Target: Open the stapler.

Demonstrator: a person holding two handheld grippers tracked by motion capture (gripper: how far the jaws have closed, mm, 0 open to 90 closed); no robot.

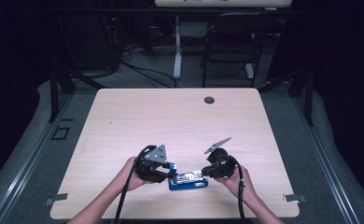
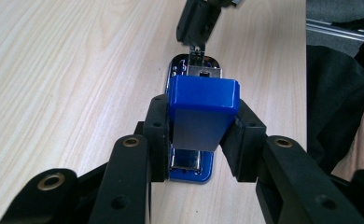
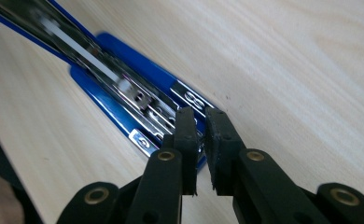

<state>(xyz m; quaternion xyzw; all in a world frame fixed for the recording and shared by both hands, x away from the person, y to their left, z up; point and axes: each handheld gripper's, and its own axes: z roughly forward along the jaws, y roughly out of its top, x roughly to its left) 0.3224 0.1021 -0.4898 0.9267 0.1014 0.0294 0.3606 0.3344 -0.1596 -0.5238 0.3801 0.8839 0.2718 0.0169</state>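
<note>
A blue stapler (image 1: 188, 179) lies near the table's front edge, opened up. In the left gripper view its blue top cover (image 2: 202, 100) stands raised, and my left gripper (image 2: 201, 137) is shut on the cover's two sides. The chrome magazine (image 3: 124, 86) and the blue base (image 3: 91, 86) lie flat on the wood. My right gripper (image 3: 199, 126) is at the stapler's front end, jaws almost together and pinching the tip of the magazine. The high view shows the left gripper (image 1: 171, 170) and the right gripper (image 1: 204, 171) at opposite ends of the stapler.
The light wooden table (image 1: 171, 116) has a round dark grommet (image 1: 209, 100) near its far edge. A black chair (image 1: 231, 42) and cables on the floor stand beyond the table. The person's dark clothing (image 2: 339, 93) is close at the front edge.
</note>
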